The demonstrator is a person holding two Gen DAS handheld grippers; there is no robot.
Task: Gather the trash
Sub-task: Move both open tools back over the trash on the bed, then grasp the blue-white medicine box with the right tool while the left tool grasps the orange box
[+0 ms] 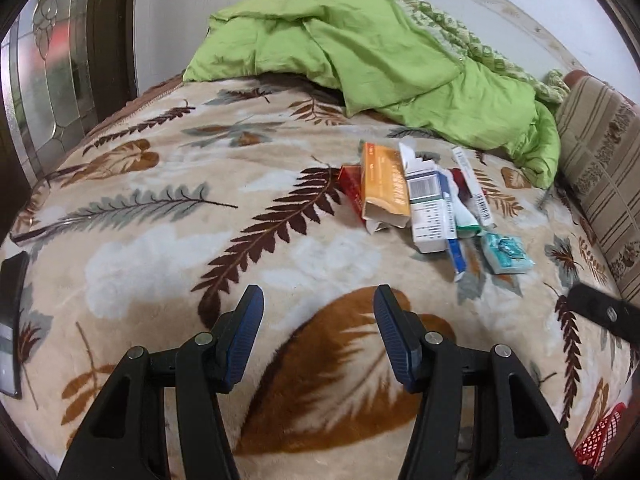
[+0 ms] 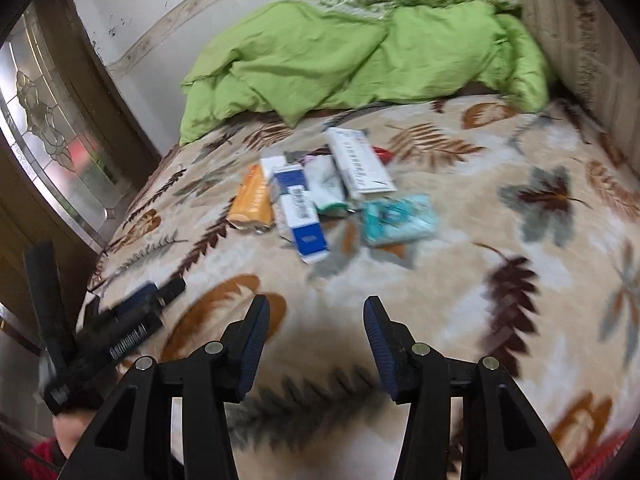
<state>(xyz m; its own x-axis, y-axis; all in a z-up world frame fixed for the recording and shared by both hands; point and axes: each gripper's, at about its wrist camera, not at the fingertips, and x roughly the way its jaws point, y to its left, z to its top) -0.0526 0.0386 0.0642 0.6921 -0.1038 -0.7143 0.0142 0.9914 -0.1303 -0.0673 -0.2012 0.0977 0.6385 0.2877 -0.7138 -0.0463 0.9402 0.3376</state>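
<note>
A heap of empty packaging lies on the leaf-patterned bed blanket point(image 1: 160, 240): an orange box point(image 1: 384, 188), a red box point(image 1: 352, 190), a white and blue box point(image 1: 428, 208), a long white carton point(image 1: 474, 188) and a teal packet point(image 1: 506, 254). In the right wrist view the same heap shows the orange box point(image 2: 252, 200), white and blue box point(image 2: 302, 216), long white carton point(image 2: 358, 164) and teal packet point(image 2: 398, 218). My left gripper point(image 1: 318, 300) is open and empty, short of the heap and to its left. My right gripper point(image 2: 316, 312) is open and empty, short of the heap.
A crumpled green quilt point(image 1: 360, 60) lies at the far end of the bed. A striped cushion point(image 1: 604, 172) lines the right side. A door with patterned glass point(image 1: 44, 80) stands left. A red mesh basket point(image 1: 604, 432) shows at the lower right. The left gripper point(image 2: 132, 320) appears in the right view.
</note>
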